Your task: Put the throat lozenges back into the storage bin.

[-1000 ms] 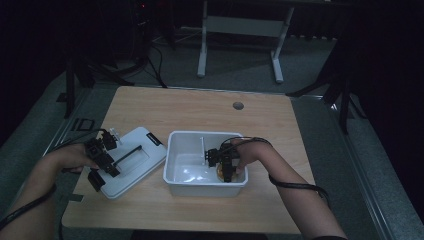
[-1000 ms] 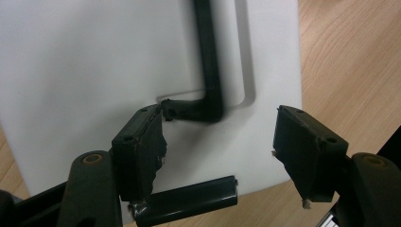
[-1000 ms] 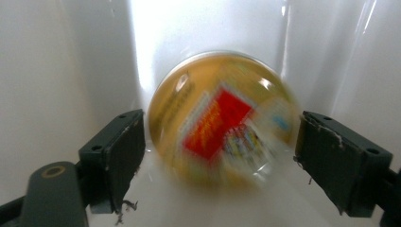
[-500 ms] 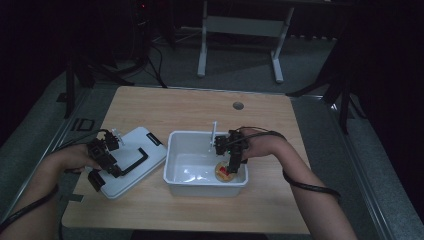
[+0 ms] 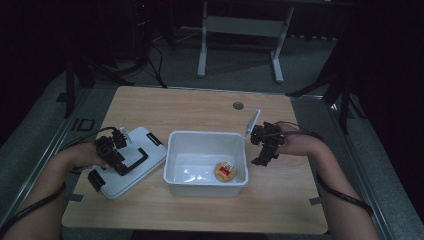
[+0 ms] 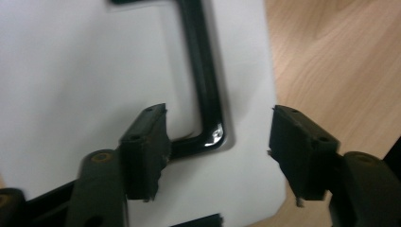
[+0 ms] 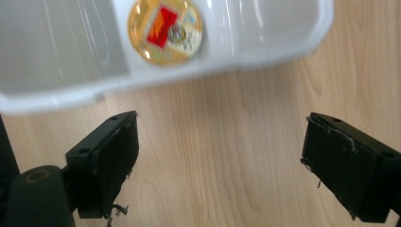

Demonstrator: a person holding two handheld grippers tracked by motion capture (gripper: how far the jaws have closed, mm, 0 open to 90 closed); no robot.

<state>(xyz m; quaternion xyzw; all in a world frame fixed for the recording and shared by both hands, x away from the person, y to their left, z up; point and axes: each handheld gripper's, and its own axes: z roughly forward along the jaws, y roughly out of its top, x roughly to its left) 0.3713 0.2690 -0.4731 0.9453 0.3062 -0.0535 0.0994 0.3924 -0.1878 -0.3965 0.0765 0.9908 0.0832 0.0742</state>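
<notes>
Fingers of the left gripper have just been closing around the corner of the black bent handle on the flat white plastic lid, not yet pressing it. That lid lies near the wooden table's left edge, just beside the white rectangular plastic bin. Bare wood lies to the right, where the right gripper hovers spread and empty. Inside the bin lies a round gold-lidded cup; its red label is too blurred to read.

The white lid runs off the top and left edges of the left gripper view, its black handle cut at the top. In the right gripper view, the blurred round gold tin loses its top; label unreadable.
</notes>
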